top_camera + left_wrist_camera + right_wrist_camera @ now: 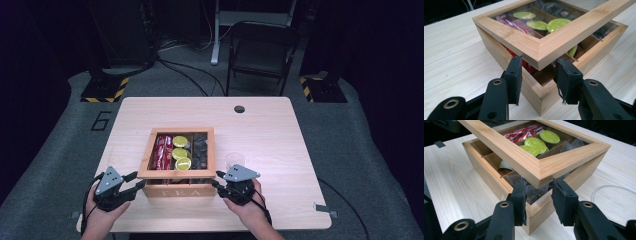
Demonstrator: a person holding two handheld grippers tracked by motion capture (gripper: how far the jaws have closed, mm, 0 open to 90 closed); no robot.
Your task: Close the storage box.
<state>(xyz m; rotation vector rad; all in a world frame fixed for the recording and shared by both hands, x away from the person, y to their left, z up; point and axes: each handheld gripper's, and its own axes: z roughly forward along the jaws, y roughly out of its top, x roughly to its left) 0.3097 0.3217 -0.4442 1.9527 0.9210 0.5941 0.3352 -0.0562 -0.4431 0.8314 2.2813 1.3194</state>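
The left gripper [537,68] sits at the near left corner of the wooden box [176,190], its two black jaws set narrowly to either side of the raised lid [544,47]'s corner; whether the pads press the wood or only flank it cannot be told. The right gripper [539,190] is at the near right corner in the same way, jaws close on both sides of the lid's corner, grip likewise unclear. The lid, a wooden frame with a clear pane, is tilted up at its near edge, open over the box. The box stands near the middle of the table [270,130], toward the person's edge. Inside lie red packets [163,150], green-topped capsules [181,152] and dark items behind dividers. A clear glass [234,160] stands just beside the right gripper, close to the box's right wall. Beyond the table stands a folding chair [261,52].
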